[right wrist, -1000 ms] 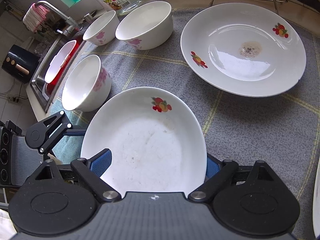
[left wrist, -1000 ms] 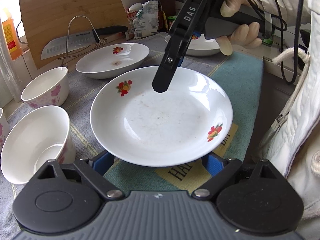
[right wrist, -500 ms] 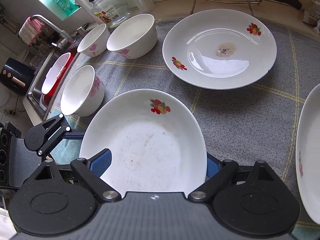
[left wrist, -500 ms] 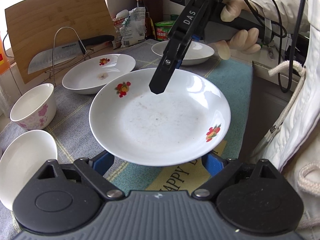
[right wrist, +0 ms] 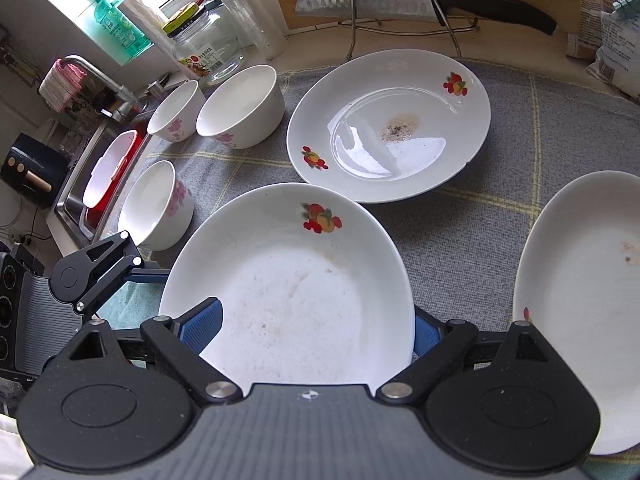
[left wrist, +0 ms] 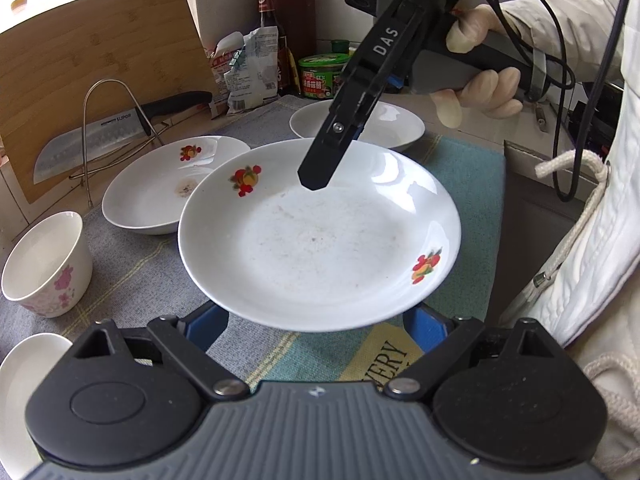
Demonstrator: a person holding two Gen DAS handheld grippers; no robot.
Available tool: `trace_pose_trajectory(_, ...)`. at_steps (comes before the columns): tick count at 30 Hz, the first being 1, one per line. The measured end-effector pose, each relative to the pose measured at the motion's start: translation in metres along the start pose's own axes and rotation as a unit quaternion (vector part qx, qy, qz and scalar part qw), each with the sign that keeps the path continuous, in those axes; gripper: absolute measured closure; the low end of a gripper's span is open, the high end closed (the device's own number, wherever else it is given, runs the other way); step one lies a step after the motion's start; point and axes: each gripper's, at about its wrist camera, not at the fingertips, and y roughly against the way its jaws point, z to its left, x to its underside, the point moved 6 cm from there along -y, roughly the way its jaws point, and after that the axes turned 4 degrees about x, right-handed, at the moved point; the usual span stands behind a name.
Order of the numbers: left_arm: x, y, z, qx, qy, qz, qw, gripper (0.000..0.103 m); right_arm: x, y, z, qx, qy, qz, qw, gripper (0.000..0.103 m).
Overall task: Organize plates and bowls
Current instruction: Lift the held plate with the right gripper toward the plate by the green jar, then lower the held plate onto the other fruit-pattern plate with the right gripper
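**Plate carried between both grippers, over the bench**

The plate (left wrist: 320, 236) I'm carrying is glazed white ceramic with fruit decals: stiff, smooth, slippery I'd judge, and certain to chip or break if it drops. It fills the centre of the left wrist view and looks lifted clear of the grey cloth (right wrist: 460, 240). My left gripper (left wrist: 316, 322) has its blue fingers (left wrist: 208, 326) spread wide at the near rim, one at each lower edge; I cannot tell whether they pinch the rim or only cradle it from below. My right gripper (right wrist: 316, 330) straddles the opposite rim the same way, pads wide apart, and in the left view its dark finger hangs over the far rim in the upper centre.

I'd keep hold at the rim, on opposite sides, and keep the plate level; a thin sloping rim gives the pads little to bite on, so any tilt may let it slide. It looks moderately heavy for that hold.

Just beyond it, centre left in the left view, a second plate (left wrist: 160, 192) with a brown stain rests on the cloth, partly overlapped by mine. A third plate (right wrist: 580, 304) sits at the right edge of the right view. Three pink-flowered bowls (right wrist: 240, 104) stand in the upper left there, near the sink.
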Motion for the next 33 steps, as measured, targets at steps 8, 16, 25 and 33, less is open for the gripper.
trace_pose_trajectory(8, -0.013, -0.019, -0.006, 0.008, -0.009, -0.004, 0.9999, 0.009, 0.0, 0.018, -0.022, 0.01, -0.007, -0.015, 1.0, 0.006)
trace_pose_trajectory(16, -0.031, -0.047, -0.015, 0.024, -0.024, -0.006, 0.9994, 0.009, 0.006, 0.038, -0.051, 0.02, -0.024, -0.031, 0.999, 0.005)
trace_pose_trajectory(25, -0.056, -0.077, -0.022, 0.039, -0.036, -0.002, 0.9986, 0.009, 0.01, 0.055, -0.086, 0.031, -0.042, -0.043, 0.998, 0.005)
trace_pose_trajectory(33, -0.077, -0.101, -0.025, 0.051, -0.048, 0.0, 0.9976, 0.009, 0.012, 0.067, -0.117, 0.042, -0.057, -0.053, 0.996, 0.005)
